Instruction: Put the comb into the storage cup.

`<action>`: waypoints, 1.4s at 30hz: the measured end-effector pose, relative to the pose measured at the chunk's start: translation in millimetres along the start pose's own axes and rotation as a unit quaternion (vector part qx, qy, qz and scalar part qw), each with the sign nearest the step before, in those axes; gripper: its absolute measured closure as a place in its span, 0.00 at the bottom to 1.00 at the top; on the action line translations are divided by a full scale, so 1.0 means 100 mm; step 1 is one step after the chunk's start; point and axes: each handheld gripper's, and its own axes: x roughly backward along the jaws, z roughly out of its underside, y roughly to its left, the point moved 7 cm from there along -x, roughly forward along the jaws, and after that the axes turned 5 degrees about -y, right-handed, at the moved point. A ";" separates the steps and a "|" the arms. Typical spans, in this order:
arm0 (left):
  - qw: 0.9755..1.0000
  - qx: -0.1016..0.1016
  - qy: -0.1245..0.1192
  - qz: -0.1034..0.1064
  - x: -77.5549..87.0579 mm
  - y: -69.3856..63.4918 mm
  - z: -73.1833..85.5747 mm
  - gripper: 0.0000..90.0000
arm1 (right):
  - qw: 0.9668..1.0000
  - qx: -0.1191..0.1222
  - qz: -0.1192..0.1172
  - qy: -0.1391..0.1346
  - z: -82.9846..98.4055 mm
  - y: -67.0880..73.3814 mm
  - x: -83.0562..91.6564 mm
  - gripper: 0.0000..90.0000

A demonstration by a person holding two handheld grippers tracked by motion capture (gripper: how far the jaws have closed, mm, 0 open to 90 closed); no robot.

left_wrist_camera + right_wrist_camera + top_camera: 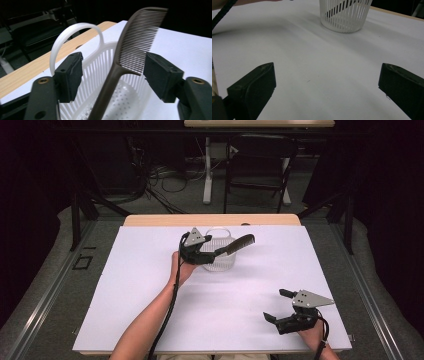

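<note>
the lower end of the comb's (130,47) handle is cut off by the bottom edge of the left gripper view, so where it ends inside the basket (100,75) cannot be told. in the right gripper view the comb is seen only as dark slanted strips behind the basket's (343,17) white slats, and the basket's rim is cut off at the top edge. the far room is dark and hard to make out in the high view.

the comb is placed in the basket (220,262), leaning: its long axis is tilted, with the handle down inside and the toothed end raised above the rim and pointed away from the left gripper (210,254). in the high view that toothed end (242,242) is seen sticking out over the basket's right side.

the left gripper (112,72) is held at the basket with its jaws parted on either side of the comb; a gap is visible at each pad, so nothing is gripped. the right gripper (280,305) is rested well apart from the basket, nearer the person, with its jaws (324,87) spread wide and empty.

the basket is stood on a white sheet (150,295) laid over a wooden table (165,220). beyond the basket, a chair (260,165), cables and table legs are seen on a grey floor.
</note>
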 end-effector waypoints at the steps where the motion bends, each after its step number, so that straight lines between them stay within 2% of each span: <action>1: 1.000 -0.005 0.005 -0.002 0.02 0.00 -0.01 0.33 | 1.000 -0.001 0.000 0.000 0.00 0.00 0.00 0.01; 7: 1.000 0.000 0.022 -0.007 0.14 0.01 -0.01 0.18 | 1.000 -0.002 0.001 0.001 0.00 0.00 0.00 0.01; 11: 1.000 0.001 0.028 -0.012 0.21 0.02 -0.01 0.17 | 1.000 -0.003 0.000 0.003 0.01 0.00 0.00 0.01; 23: 0.998 0.003 0.052 -0.020 0.39 0.02 -0.03 0.03 | 1.000 -0.004 0.002 0.005 0.01 0.00 0.00 0.01; 27: 0.998 -0.004 0.059 -0.025 0.45 0.02 -0.02 0.02 | 1.000 -0.003 0.002 0.005 0.01 0.00 0.00 0.01; 29: 0.998 0.001 0.061 -0.023 0.48 0.02 0.00 0.00 | 1.000 -0.004 0.002 0.006 0.01 -0.01 0.00 0.01; 34: 0.997 0.000 0.065 -0.027 0.55 0.02 0.03 0.00 | 1.000 -0.005 0.003 0.006 0.02 -0.01 0.00 0.01; 42: 0.996 0.003 0.085 -0.038 0.66 -0.01 0.07 0.00 | 1.000 -0.007 0.005 0.008 0.02 -0.01 0.02 0.01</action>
